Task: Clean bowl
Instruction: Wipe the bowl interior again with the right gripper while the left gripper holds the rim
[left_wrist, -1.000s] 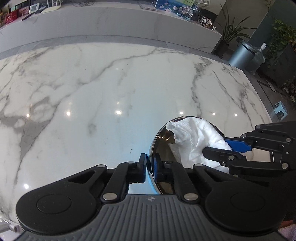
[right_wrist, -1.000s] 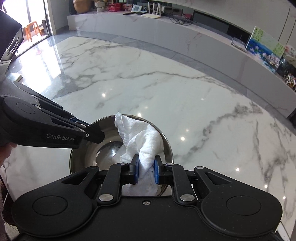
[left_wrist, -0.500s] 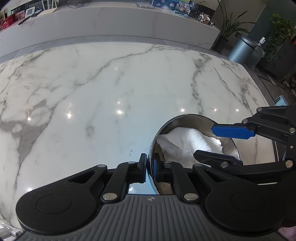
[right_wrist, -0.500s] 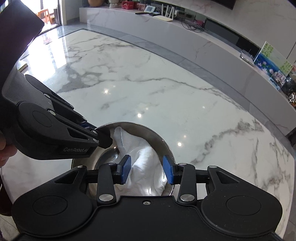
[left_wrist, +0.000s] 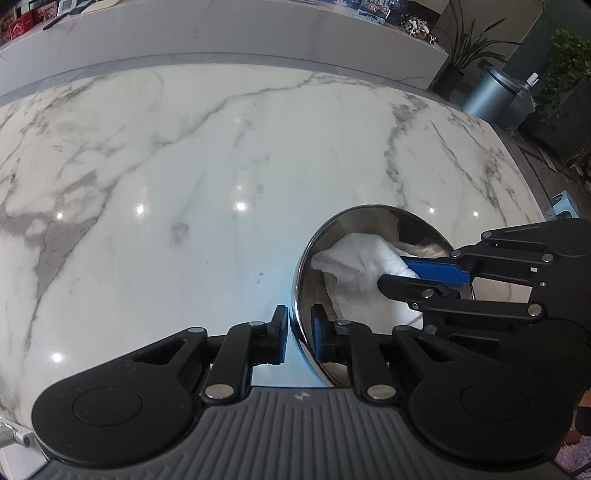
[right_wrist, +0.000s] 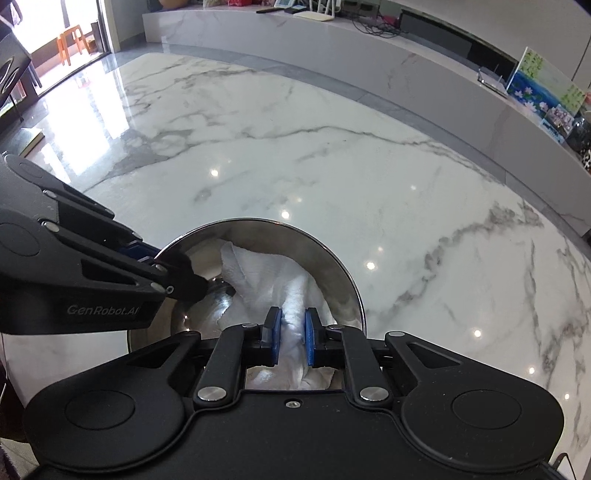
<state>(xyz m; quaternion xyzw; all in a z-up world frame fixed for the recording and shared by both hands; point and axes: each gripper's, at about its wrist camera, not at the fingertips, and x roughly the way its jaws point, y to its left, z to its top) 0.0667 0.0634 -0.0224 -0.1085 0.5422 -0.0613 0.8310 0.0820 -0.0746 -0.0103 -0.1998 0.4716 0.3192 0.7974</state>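
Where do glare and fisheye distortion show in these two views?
Left wrist view: small lamp glints dot the table, its far edge bows, and the bowl rim shines. Right wrist view: strong window glare washes the table's left side, and the bowl's inner wall mirrors the cloth; the ledge curves.

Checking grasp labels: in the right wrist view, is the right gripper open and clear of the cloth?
No. The right gripper has its blue pads pinched on the white cloth inside the steel bowl.

silver bowl (right_wrist: 332, 254), white cloth (right_wrist: 273, 273), grey-veined marble table (right_wrist: 332, 166)
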